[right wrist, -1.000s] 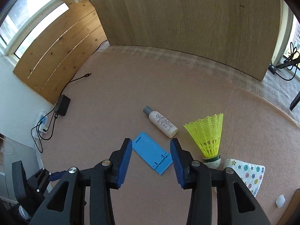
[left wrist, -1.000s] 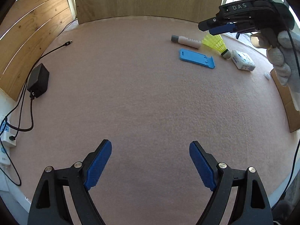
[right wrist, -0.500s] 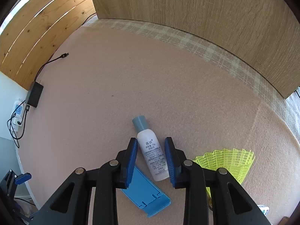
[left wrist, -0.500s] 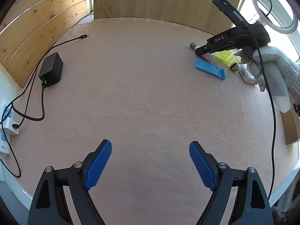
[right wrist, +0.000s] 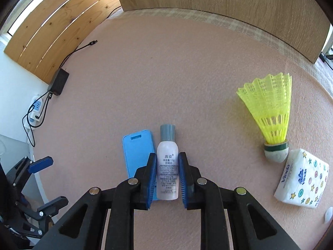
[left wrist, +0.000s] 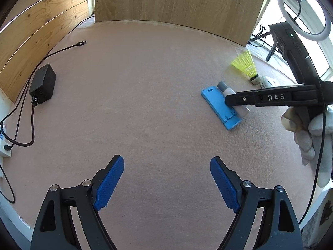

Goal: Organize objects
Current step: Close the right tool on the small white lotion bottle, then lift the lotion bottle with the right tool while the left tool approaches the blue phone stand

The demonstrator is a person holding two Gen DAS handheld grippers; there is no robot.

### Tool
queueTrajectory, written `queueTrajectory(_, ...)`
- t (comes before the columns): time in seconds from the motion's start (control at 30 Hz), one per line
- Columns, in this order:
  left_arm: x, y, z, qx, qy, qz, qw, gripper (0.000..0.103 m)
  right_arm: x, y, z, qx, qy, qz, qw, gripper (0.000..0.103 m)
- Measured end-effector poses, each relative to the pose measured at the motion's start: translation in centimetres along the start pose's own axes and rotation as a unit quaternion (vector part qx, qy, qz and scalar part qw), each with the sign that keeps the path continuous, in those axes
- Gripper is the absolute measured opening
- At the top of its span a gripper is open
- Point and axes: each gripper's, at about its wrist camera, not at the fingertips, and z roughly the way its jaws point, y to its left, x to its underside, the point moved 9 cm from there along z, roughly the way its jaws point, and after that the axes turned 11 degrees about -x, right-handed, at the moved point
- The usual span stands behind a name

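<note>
1. Pink felt tabletop (right wrist: 187, 73) backed by wooden boards (right wrist: 208, 2), with a black power adapter (left wrist: 42, 84) and its cable off to one side.
2. Lying flat on that felt: small white bottle (right wrist: 167, 166), grey cap pointing away from the right wrist camera, long axis running straight along the line of the fingers.
3. Right gripper (right wrist: 167, 179) straddling the bottle's lower body, one blue pad on each flank; jaws just been closing, pads now pressed to or all but touching the bottle's sides, so read as a grasp taking hold.
4. Touching the bottle on its left, and lying parallel to it: blue phone stand (right wrist: 138, 156), partly under the left finger of that gripper. Risk, as a judgement: dragging the stand along on the lift.
5. Well apart to the right: yellow shuttlecock (right wrist: 270, 112), its cork end just beside a tissue pack (right wrist: 301, 181).
6. Left gripper (left wrist: 166, 181) spread wide and empty above bare felt, well away from the bottle; clearly the farther hand.
7. Next move, judged: straight lift by the right hand, no re-aiming needed given the axis already matches.
</note>
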Motion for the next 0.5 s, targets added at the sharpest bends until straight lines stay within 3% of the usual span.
queueTrajectory(0.23,-1.4,-2.6,1.0,0.021,0.005,0.006,0.9997,0.087,3.7,2.1,-0.3,-0.031,-0.017,0.020,0.999,0.019)
queueTrajectory(0.37,-3.1,-4.4,1.6,0.020,-0.001,0.014,0.9997,0.087,4.6,-0.1,-2.0,0.015,-0.049,0.047,0.998,0.019)
queueTrajectory(0.5,-5.1,-6.2,2.8,0.008,-0.001,0.024,0.9997,0.087,5.1,-1.6,-2.9,0.031,-0.063,0.066,0.995,0.019)
